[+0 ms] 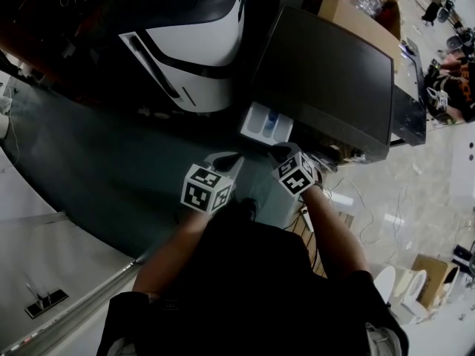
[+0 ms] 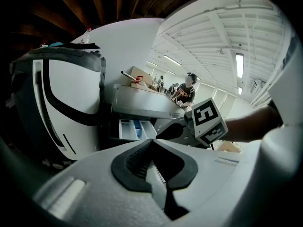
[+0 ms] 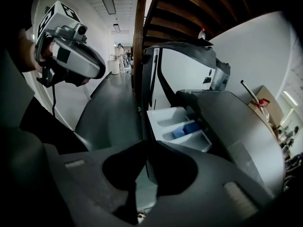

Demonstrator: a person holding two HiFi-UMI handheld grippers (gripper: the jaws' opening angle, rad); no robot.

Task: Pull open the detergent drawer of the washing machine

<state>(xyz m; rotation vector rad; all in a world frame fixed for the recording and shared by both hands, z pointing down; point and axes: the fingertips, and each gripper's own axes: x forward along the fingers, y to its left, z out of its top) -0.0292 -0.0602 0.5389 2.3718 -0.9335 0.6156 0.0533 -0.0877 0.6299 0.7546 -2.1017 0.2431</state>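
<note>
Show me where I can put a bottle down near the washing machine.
The washing machine's flat dark top is bare, between the cardboard box and the open detergent drawer. Crowded before the drawer: left hand-held gripper and right hand-held gripper.

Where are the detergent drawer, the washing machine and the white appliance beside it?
detergent drawer (image 1: pixel 263 128), head view, on the pulled-out white tray.
washing machine (image 1: pixel 326 73), head view, on its dark top panel.
white appliance (image 1: pixel 199 39), head view, on its white body panel.

workshop hall: washing machine (image 1: pixel 326 73), cardboard boxes (image 1: pixel 352 17)
</note>
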